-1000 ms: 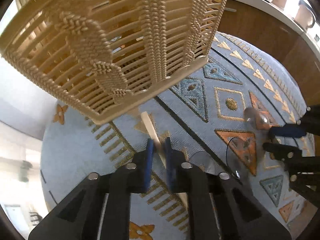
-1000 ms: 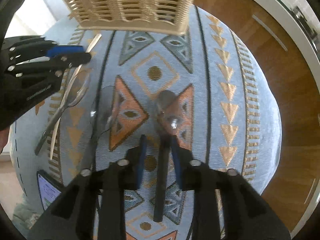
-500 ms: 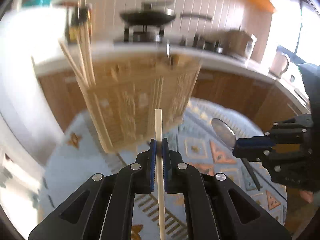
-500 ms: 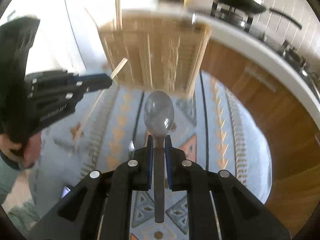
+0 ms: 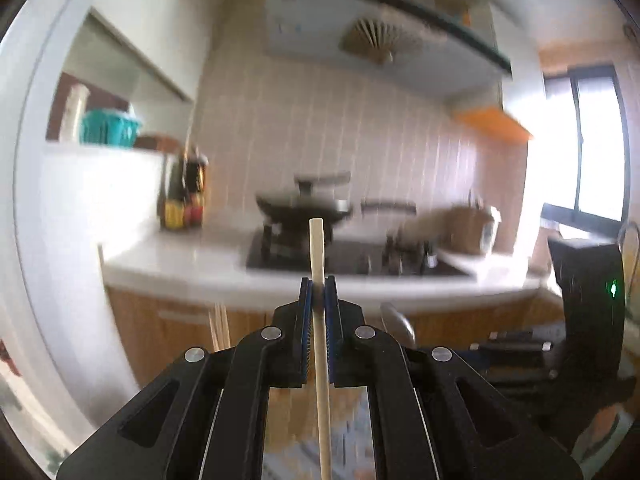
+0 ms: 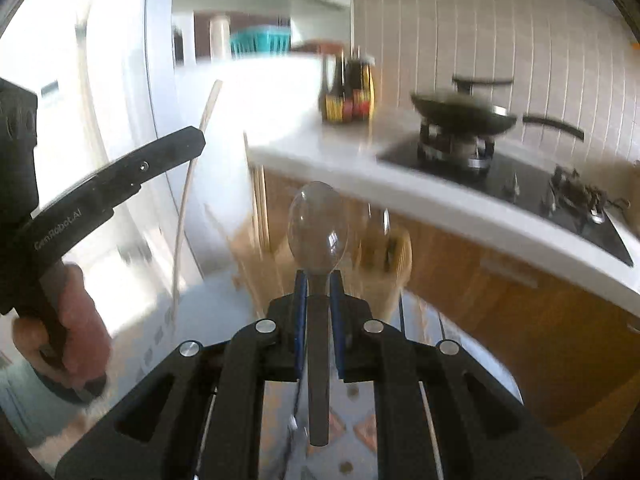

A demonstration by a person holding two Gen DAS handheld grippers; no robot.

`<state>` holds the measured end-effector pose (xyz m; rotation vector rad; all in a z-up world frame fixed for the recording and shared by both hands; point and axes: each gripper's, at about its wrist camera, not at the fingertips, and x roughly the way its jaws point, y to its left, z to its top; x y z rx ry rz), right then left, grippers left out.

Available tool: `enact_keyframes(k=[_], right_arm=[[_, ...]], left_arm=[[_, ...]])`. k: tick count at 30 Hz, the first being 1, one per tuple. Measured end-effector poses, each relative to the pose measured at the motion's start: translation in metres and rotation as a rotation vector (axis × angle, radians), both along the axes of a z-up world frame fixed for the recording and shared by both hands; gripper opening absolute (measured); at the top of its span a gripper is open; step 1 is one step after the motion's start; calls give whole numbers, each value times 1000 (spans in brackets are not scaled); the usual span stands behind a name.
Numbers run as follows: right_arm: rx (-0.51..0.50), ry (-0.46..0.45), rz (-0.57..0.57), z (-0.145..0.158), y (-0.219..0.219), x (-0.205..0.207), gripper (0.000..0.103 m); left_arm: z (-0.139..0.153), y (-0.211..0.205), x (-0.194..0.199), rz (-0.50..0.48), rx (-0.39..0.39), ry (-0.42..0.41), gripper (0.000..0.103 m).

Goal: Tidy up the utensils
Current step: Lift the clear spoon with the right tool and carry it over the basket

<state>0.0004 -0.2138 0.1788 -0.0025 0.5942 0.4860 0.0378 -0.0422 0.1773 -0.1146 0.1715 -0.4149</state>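
Note:
My left gripper (image 5: 318, 284) is shut on a pale wooden chopstick (image 5: 319, 320) that stands upright between its blue pads, lifted high and facing the kitchen counter. My right gripper (image 6: 318, 276) is shut on the dark handle of a clear plastic spoon (image 6: 318, 228), bowl pointing up. The left gripper (image 6: 120, 184) with the chopstick (image 6: 188, 184) shows at the left of the right wrist view. The right gripper (image 5: 520, 350) shows at the lower right of the left wrist view, with the spoon bowl (image 5: 396, 322) beside it. The woven utensil basket is out of view, except for several chopstick tips (image 5: 219, 326).
A white kitchen counter (image 5: 180, 264) holds a black wok on a stove (image 5: 304, 204) and sauce bottles (image 5: 184, 192). Wooden cabinet fronts (image 6: 500, 280) lie below it. The patterned blue tablecloth (image 6: 360, 428) shows below the right gripper.
Both grippers closed on their utensils on the cloth, then lifted and tilted up. The basket dropped out of view, and the counter and wall now fill both views.

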Motion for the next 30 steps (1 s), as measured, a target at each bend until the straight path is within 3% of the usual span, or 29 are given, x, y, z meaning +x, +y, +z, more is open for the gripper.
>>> enact_keyframes(k=[3, 8, 14, 22, 30], right_arm=[[80, -58, -32, 13, -4, 20, 9], [142, -154, -114, 20, -7, 53, 9], [208, -231, -180, 5, -9, 79, 9], [259, -198, -158, -31, 0, 98, 9], [261, -156, -180, -55, 3, 108, 10]], left_arm=[[16, -1, 6, 38, -49, -67, 3], [16, -7, 27, 130, -99, -139, 3], [-3, -17, 61, 208, -143, -133, 3], [-33, -30, 79, 315, -87, -167, 3], [-56, -23, 97, 286, -75, -115, 4]])
